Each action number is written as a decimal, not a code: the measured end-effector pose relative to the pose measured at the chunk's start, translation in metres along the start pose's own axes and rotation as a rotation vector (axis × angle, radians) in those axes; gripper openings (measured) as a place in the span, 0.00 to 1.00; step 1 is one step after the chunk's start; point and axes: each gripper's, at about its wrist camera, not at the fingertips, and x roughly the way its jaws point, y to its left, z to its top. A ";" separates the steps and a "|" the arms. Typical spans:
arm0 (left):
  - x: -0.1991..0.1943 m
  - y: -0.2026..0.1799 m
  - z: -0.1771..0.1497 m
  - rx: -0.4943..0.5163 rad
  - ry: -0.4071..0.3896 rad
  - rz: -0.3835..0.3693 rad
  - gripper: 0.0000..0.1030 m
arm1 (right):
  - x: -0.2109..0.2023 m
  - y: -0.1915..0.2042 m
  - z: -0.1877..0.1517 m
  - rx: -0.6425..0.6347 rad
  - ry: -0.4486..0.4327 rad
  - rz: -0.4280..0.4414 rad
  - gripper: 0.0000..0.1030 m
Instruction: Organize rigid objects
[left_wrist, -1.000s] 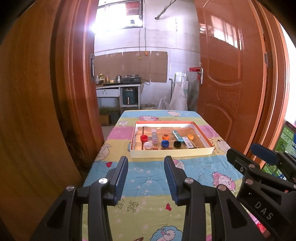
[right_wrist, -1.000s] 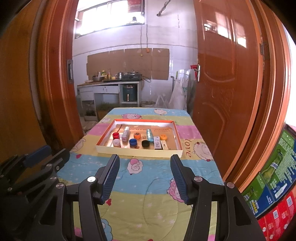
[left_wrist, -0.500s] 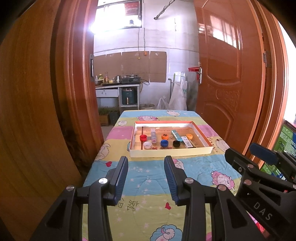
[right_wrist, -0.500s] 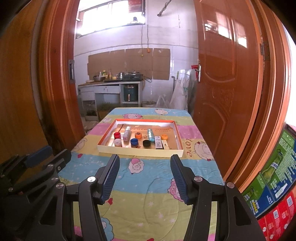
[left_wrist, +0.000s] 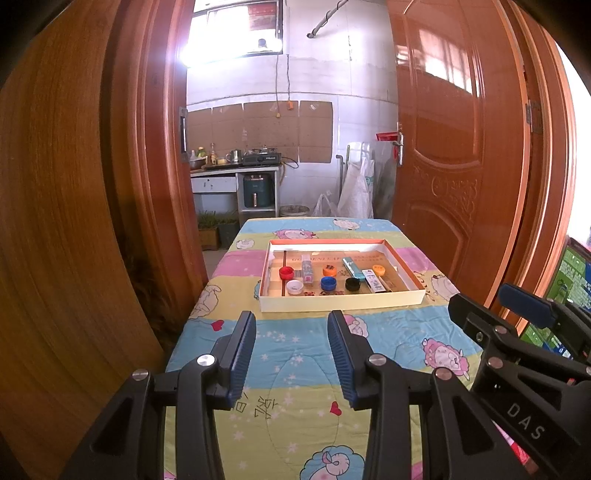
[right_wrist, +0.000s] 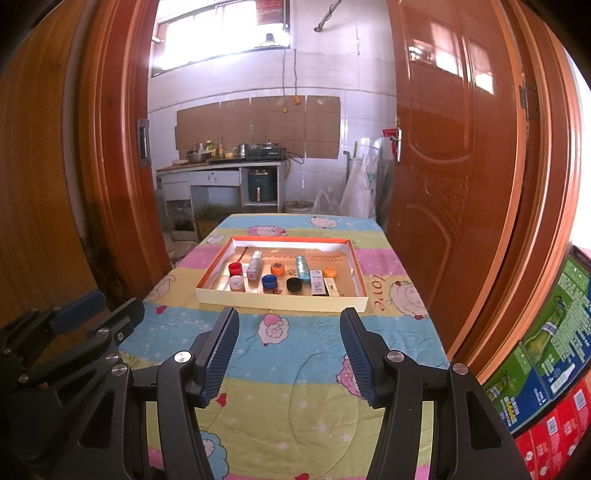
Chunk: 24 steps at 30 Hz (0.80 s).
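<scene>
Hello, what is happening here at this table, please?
A person holds two claws above a table with a cartoon quilt. The left claw and right claw are both open and empty, well short of the shallow cardboard tray. Bottle caps, including a blue cap, and small packets lie in the tray, none of them gripped.

We see a shallow tray (right_wrist: 280, 298), cream walls with an orange rim, flat on the quilt-covered worktop (right_wrist: 295, 369). Inside it lie the red cap (right_wrist: 235, 268), white cap (right_wrist: 236, 283), blue cap (right_wrist: 269, 281), black cap (right_wrist: 294, 284) and two orange caps (right_wrist: 277, 268), all loose. A clear bottle (right_wrist: 254, 264), teal tube (right_wrist: 302, 267) and two small boxes (right_wrist: 315, 282) lie flat among them.
</scene>
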 end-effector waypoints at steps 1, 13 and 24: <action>0.000 0.000 0.000 -0.001 0.000 -0.001 0.39 | 0.000 0.000 -0.001 -0.001 0.000 0.001 0.57; 0.000 0.002 0.000 0.000 -0.004 0.004 0.39 | 0.000 0.002 -0.001 -0.002 0.002 0.001 0.57; -0.001 0.002 -0.001 -0.002 -0.002 0.002 0.39 | 0.000 0.003 -0.002 -0.001 0.003 0.002 0.57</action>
